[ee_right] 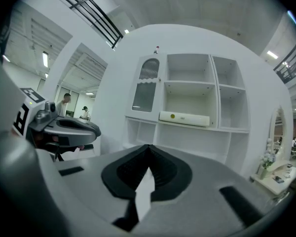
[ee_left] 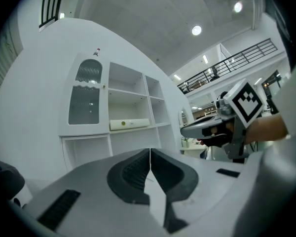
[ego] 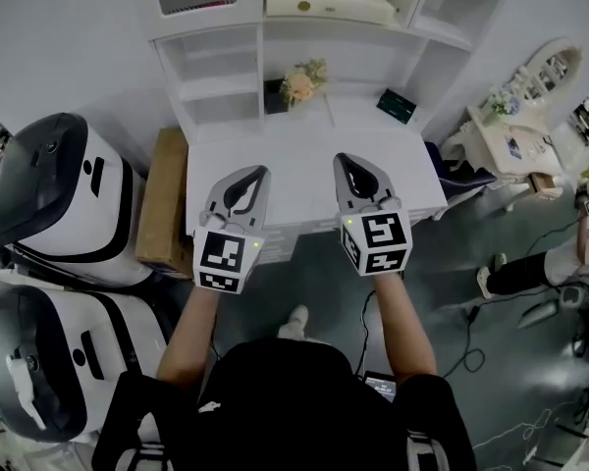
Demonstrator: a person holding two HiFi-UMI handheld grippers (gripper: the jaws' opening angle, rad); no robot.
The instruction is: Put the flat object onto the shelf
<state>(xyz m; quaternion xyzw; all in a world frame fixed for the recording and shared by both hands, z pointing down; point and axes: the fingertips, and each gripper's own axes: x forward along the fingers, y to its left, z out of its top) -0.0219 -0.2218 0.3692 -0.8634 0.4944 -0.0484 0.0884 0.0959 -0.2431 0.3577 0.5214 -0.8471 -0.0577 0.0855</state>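
- White wall (ego: 69, 27) behind; white shelf unit (ego: 221, 72) against it; white table (ego: 304, 180) pushed up to its base.
- Flat object (ego: 397, 105): we take the dark green slab for it. It lies on the table's far right corner, just beside the shelf unit's lower right upright and well apart from both tools.
- Heading: broad face up. Its long axis runs on a diagonal across the table, one short end towards the shelf unit, the other towards the table's right edge.
- Left tool (ego: 263, 171): jaws closed tip to tip, nothing between them, held over the table's near part.
- Right tool (ego: 341, 158): likewise closed and empty, beside the left.
- Risk, as we judge it: lying flat, the slab offers only a thin edge. Jaws meeting it level could shove it against the upright or off the right edge rather than grip it.
- Risk: flowers (ego: 304, 79) stand near; a wide reach could tip them.
- Risk: if it is carried on the diagonal, a corner could catch a shelf divider.
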